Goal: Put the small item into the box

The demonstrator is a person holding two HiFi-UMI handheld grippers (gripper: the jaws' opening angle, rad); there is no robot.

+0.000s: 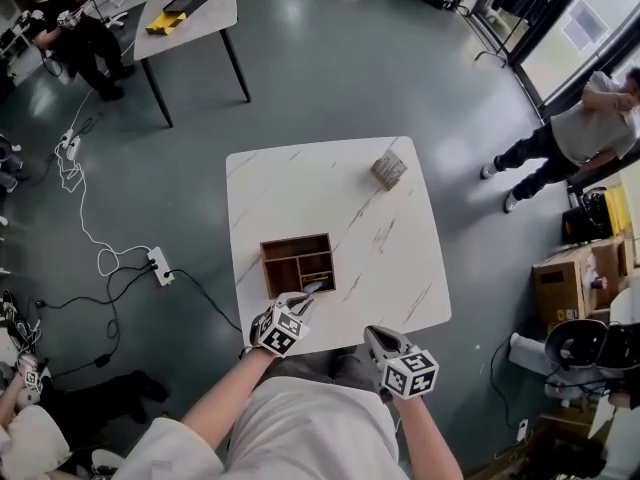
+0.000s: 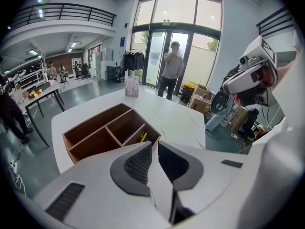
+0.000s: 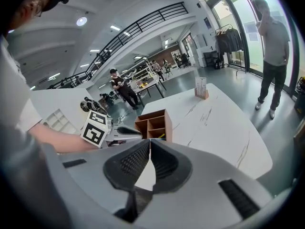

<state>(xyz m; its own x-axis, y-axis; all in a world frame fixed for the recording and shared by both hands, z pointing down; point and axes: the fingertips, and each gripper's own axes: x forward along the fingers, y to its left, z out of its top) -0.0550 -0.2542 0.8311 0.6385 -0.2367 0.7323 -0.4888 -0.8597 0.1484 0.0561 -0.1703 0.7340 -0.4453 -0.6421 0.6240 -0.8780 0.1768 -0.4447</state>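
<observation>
A brown wooden box (image 1: 297,264) with several compartments sits near the front edge of the white marble table (image 1: 400,258). A small yellow item (image 2: 143,137) lies in the box's near right compartment, and the right gripper view shows the item (image 3: 162,136) too. My left gripper (image 1: 305,299) hovers at the box's (image 2: 102,132) near corner. Its jaws (image 2: 154,144) stand a narrow slit apart with nothing between them. My right gripper (image 1: 374,335) hangs just off the table's front edge. Its tips (image 3: 149,141) meet, empty, pointing toward the box (image 3: 153,123).
A small wooden card stand (image 1: 388,169) is at the table's far right. A person (image 1: 570,138) stands to the right by the glass doors. A power strip with cables (image 1: 160,265) lies on the floor to the left. Cardboard boxes (image 1: 575,278) stand at right.
</observation>
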